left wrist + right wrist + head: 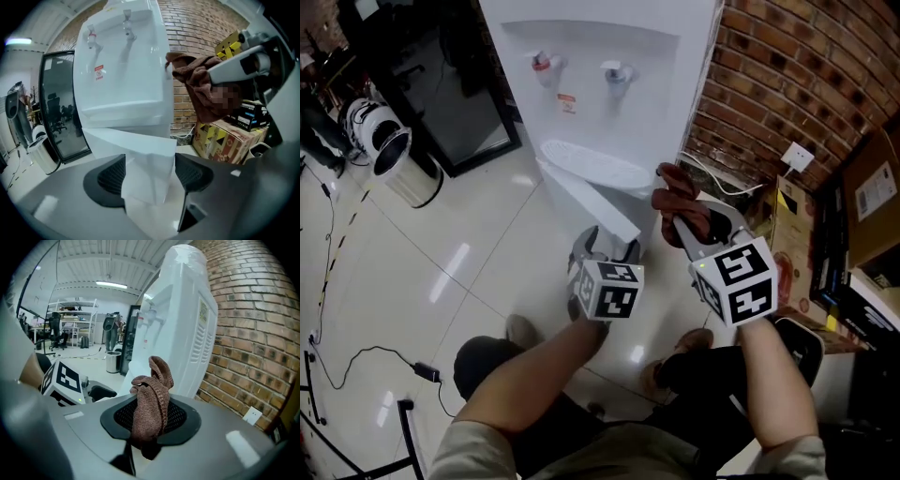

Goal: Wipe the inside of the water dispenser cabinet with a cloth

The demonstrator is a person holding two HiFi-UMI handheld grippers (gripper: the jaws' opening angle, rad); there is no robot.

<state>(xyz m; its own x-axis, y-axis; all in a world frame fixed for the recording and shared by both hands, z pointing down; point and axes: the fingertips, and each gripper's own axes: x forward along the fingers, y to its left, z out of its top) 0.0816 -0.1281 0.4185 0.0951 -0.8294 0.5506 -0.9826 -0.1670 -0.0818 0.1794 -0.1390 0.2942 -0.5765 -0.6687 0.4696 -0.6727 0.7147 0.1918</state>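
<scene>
The white water dispenser (600, 56) stands against the brick wall. Its lower cabinet door (586, 192) is swung out towards me. My left gripper (607, 246) is at that door's lower free corner. In the left gripper view the white door panel (140, 154) fills the gap between the wide-set jaws, and both pads look to touch it. My right gripper (689, 225) hangs just right of the door, shut on a brown knitted cloth (680, 202). The bunched cloth (152, 394) sticks up from between that gripper's pads. The cabinet's inside is hidden behind the door.
The brick wall (797, 75) carries a socket (797, 157) with a white cord. Cardboard boxes (792, 234) stand right of the dispenser. A bin (398, 155) and a dark glass panel (459, 94) are at the left, and a cable (356, 361) lies on the glossy floor.
</scene>
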